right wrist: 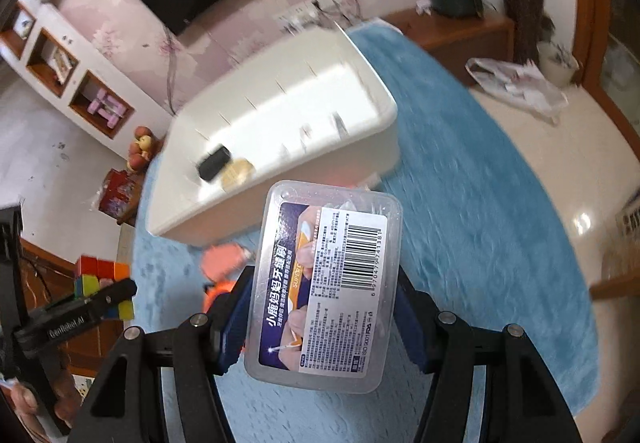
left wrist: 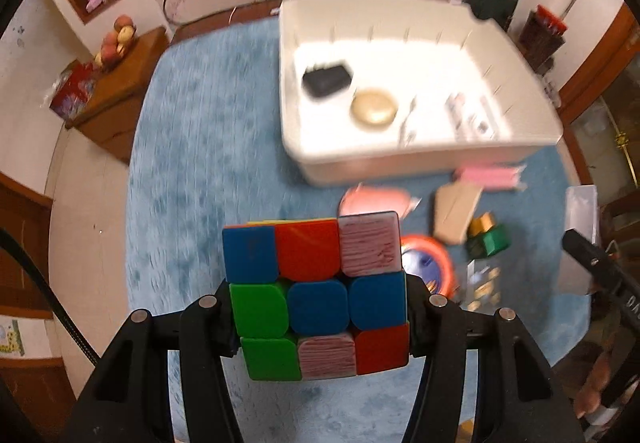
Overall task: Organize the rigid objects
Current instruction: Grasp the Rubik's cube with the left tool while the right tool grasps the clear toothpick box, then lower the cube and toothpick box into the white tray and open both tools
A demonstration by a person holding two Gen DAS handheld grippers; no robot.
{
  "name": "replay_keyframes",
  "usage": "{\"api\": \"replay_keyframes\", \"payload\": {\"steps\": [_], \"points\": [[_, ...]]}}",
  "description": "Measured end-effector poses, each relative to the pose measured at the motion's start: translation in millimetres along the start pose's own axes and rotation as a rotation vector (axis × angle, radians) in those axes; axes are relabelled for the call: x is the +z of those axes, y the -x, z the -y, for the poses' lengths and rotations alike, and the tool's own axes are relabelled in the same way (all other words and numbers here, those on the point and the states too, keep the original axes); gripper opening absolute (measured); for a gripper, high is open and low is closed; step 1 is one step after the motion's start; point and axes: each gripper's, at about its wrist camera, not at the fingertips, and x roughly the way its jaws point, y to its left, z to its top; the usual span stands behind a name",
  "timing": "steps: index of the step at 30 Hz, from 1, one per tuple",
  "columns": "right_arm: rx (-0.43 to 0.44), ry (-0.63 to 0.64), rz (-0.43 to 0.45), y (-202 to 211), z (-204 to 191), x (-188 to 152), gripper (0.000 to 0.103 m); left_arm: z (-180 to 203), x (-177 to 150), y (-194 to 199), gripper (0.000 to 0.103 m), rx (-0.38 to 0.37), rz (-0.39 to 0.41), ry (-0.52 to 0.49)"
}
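Multicoloured puzzle cube (left wrist: 316, 295) clamped in left gripper (left wrist: 320, 317) jaws | clear plastic box (right wrist: 326, 285) clamped in right gripper (right wrist: 320, 317) jaws | white bin (left wrist: 420, 159) on blue rug (left wrist: 192, 147)

Bright — motion blur, fisheye-warped edges.

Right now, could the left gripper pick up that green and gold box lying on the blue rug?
Probably not yet. The left gripper is shut on the puzzle cube, so its jaws are full. The green and gold box lies uncovered on the blue rug, so the cube would have to go into the white bin first.
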Motion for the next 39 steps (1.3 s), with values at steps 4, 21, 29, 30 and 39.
{"api": "replay_keyframes", "payload": {"steps": [4, 21, 29, 30, 39], "points": [[0.005, 0.075, 0.044, 7, -26, 30, 0.064, 11, 36, 26, 0.060, -0.020, 0.065, -0.030], [-0.100, 0.243, 0.063, -71, -67, 162, 0.064, 47, 166, -26, 0.060, 0.057, 0.134, -0.008], [-0.162, 0.253, -0.106, -149, -51, 169, 0.064, 44, 185, -105, 0.060, 0.135, 0.006, 0.041], [-0.162, 0.246, -0.125, -155, -49, 168, 0.064, 44, 186, -112, 0.060, 0.143, -0.007, 0.043], [-0.191, 0.241, -0.246, -188, -38, 160, 0.065, 51, 189, -152, 0.061, 0.172, -0.089, 0.050]]}}
